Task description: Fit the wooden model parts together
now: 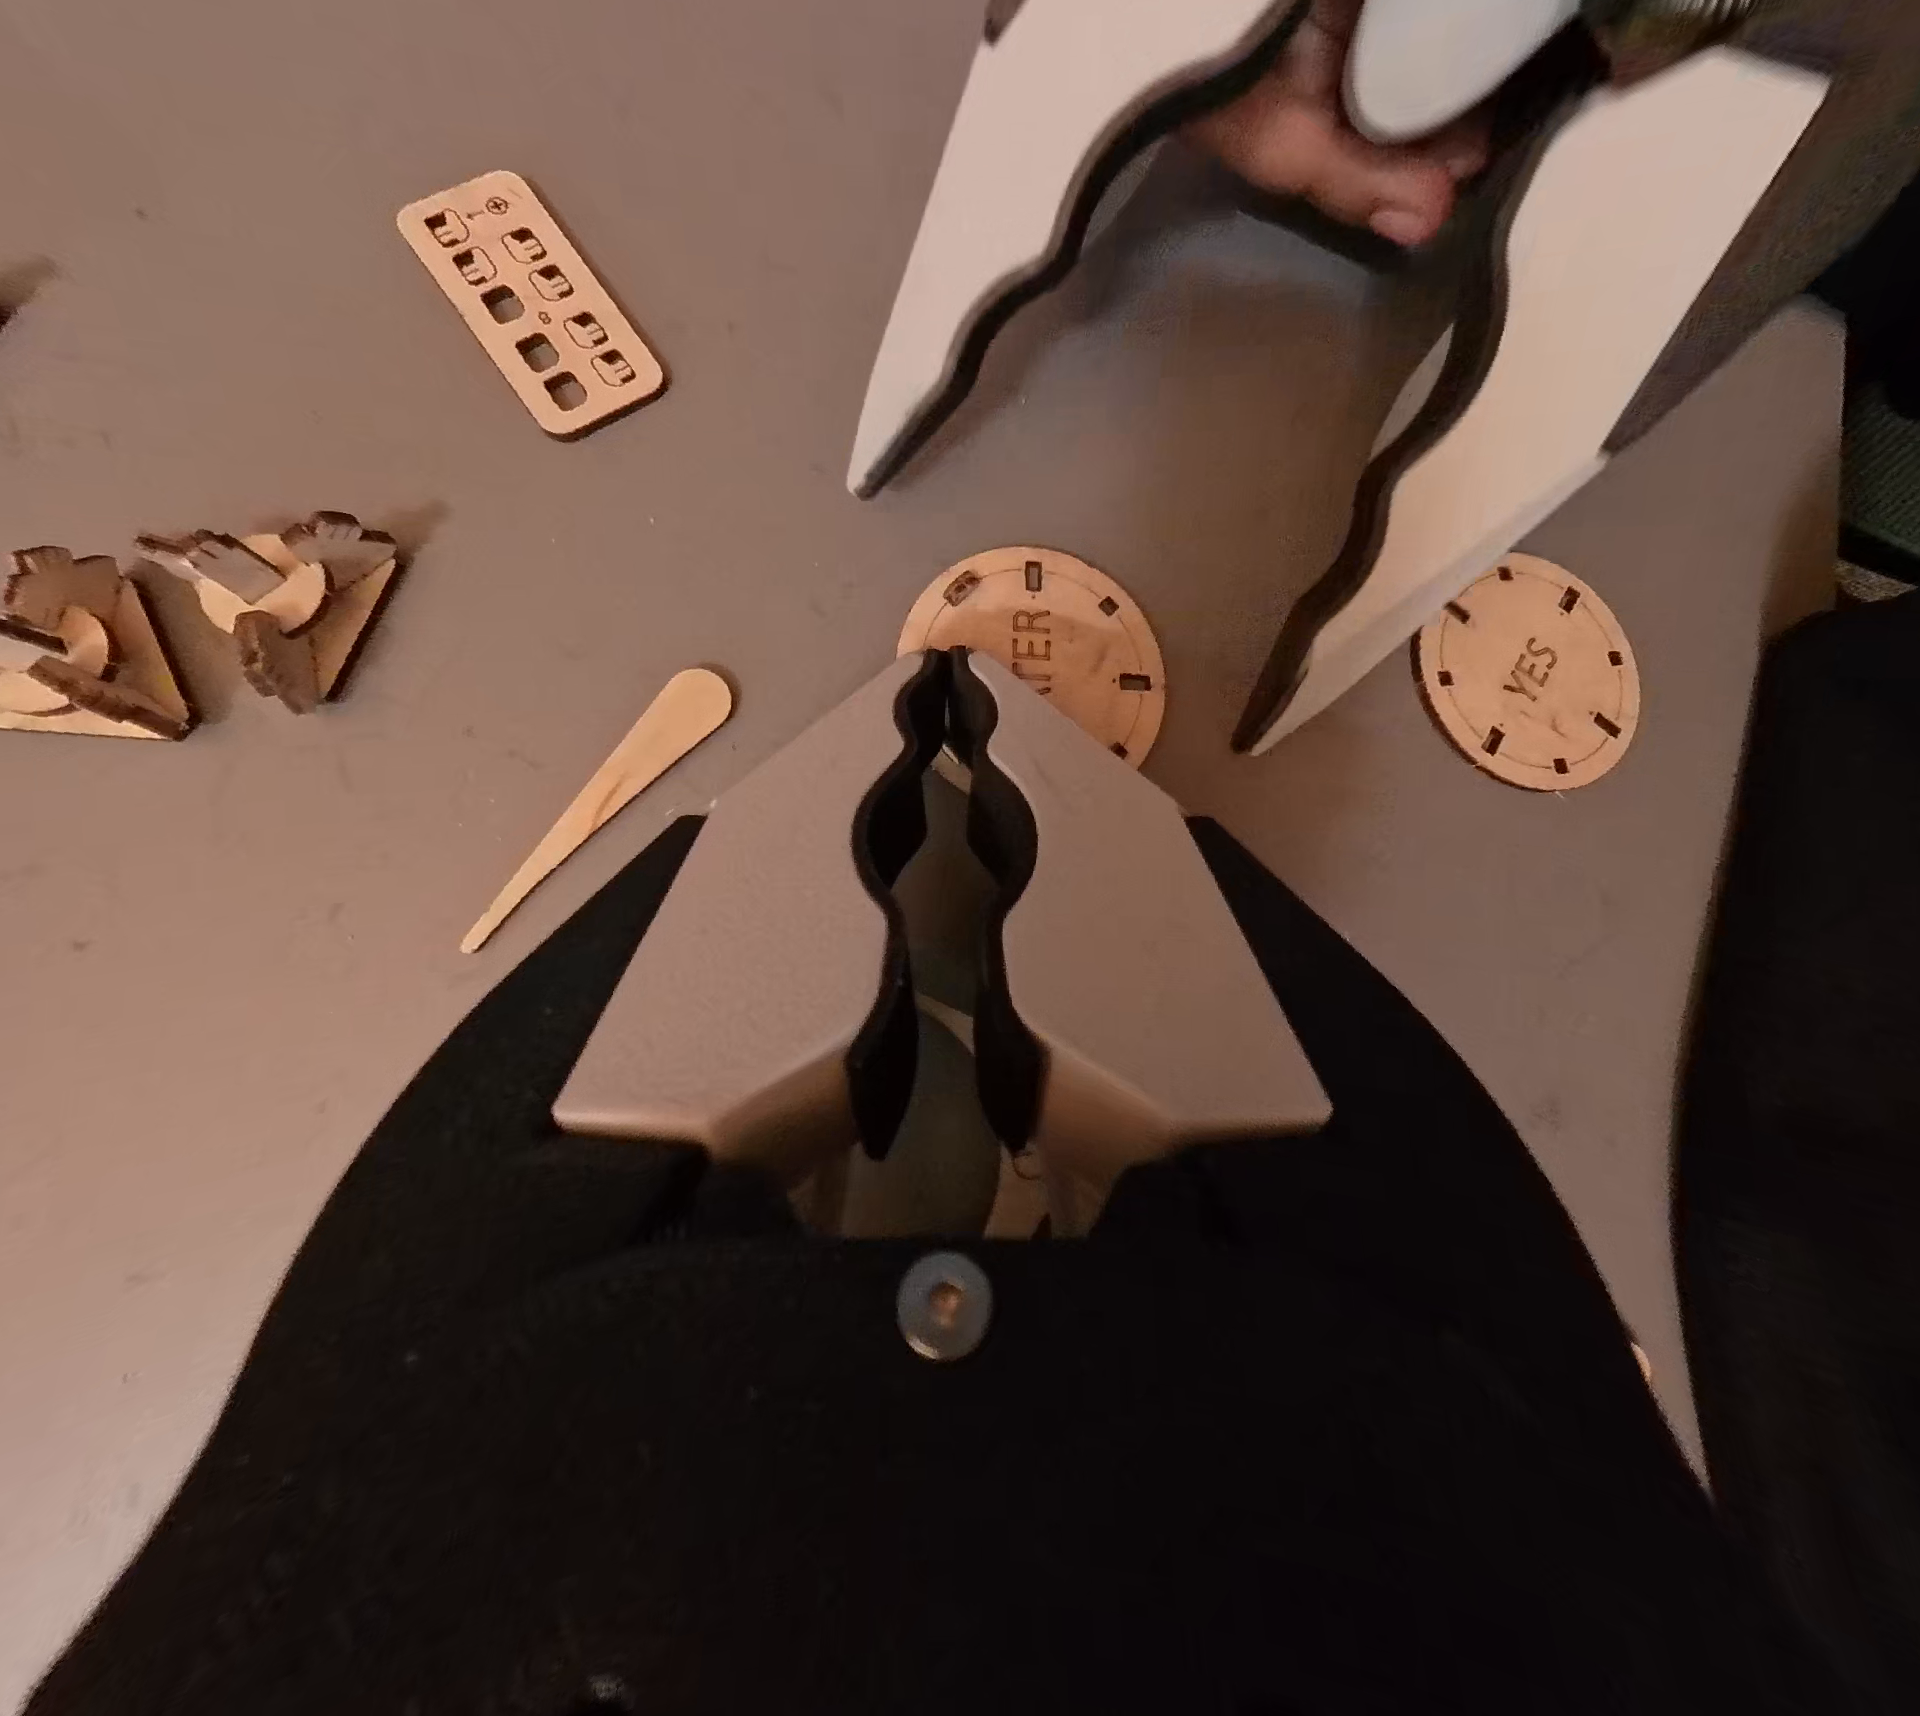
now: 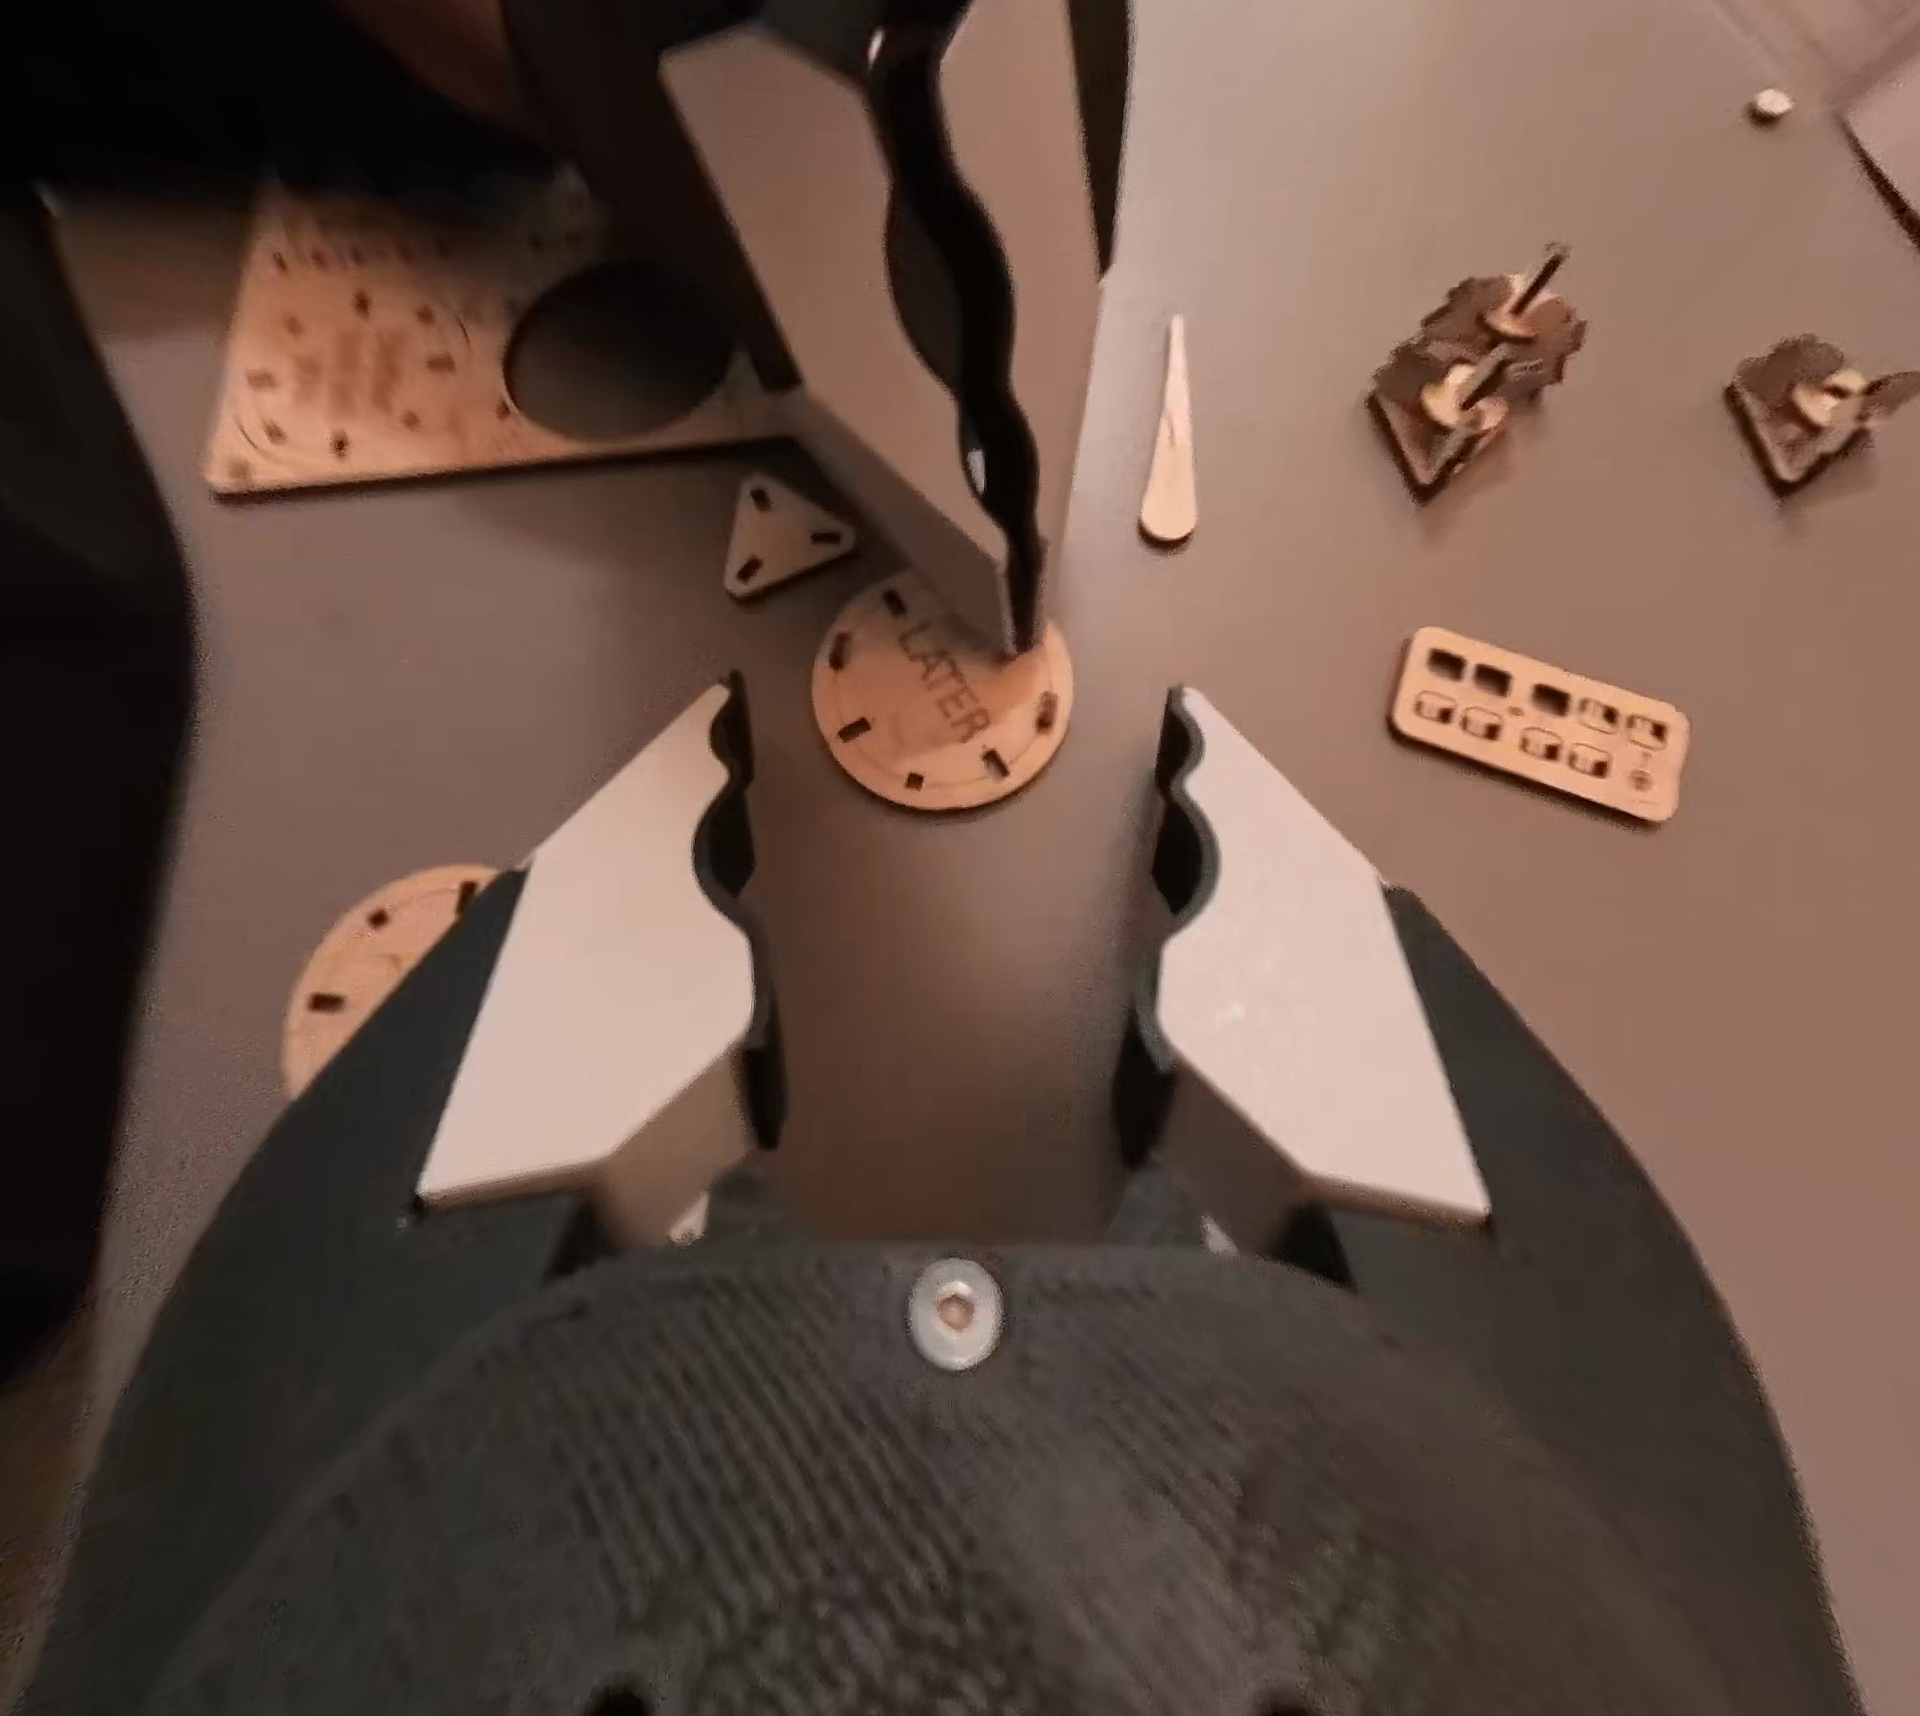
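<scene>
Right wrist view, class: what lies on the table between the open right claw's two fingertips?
Only bare grey table; the round wooden disc lies just beyond the right claw.

Round wooden disc (image 2: 940, 710) with slots around its rim lies flat on the grey table; the closed left gripper (image 2: 1013, 643) presses its tips on the disc's top, the wide-open right gripper (image 2: 951, 731) just beside it

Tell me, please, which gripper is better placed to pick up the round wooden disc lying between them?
Right. The right gripper stands wide open, facing the wooden disc. The left gripper is shut, its tips resting on the disc's top, so it would probably need to lift and reopen.
</scene>
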Tool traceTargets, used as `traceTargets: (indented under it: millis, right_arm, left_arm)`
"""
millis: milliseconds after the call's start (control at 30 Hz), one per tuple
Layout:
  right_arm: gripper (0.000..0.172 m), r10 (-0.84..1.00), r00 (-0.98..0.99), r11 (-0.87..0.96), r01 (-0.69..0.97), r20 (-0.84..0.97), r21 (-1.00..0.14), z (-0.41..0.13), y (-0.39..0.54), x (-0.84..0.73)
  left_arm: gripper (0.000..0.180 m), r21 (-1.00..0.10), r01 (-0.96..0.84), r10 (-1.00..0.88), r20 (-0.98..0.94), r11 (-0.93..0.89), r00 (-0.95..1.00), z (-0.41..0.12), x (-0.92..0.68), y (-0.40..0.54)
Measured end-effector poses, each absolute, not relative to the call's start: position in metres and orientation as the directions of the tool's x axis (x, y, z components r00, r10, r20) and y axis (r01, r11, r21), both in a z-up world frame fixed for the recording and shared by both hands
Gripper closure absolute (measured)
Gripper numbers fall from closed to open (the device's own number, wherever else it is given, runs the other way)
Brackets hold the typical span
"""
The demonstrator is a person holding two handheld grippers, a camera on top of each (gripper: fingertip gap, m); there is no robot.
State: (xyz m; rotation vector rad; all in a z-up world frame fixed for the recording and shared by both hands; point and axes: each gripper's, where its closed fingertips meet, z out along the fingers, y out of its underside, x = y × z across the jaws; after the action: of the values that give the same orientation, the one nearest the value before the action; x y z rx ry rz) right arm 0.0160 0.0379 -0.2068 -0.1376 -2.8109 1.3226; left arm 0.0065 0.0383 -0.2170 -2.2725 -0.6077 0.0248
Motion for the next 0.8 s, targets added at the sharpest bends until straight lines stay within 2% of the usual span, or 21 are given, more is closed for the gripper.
traceTargets:
  millis: [133,300,800]
  right_arm:
    - [0.101,0.065,-0.995,0.667,-0.008,0.069,-0.745,-0.2122,0.0354,0.0196]
    - [0.114,0.073,-0.996,0.669,0.004,0.060,-0.743,-0.2139,0.0386,0.0163]
    - [0.122,0.058,-0.997,0.669,-0.003,0.056,-0.743,-0.2138,0.0374,0.0193]
  left_arm:
    - [0.179,-0.690,0.418,0.433,0.166,-0.591,0.886,-0.2170,0.0064,0.0382]
    - [0.179,-0.690,0.418,0.433,0.167,-0.590,0.886,-0.2170,0.0064,0.0383]
    - [0.179,-0.690,0.418,0.433,0.165,-0.591,0.886,-0.2169,0.0064,0.0383]
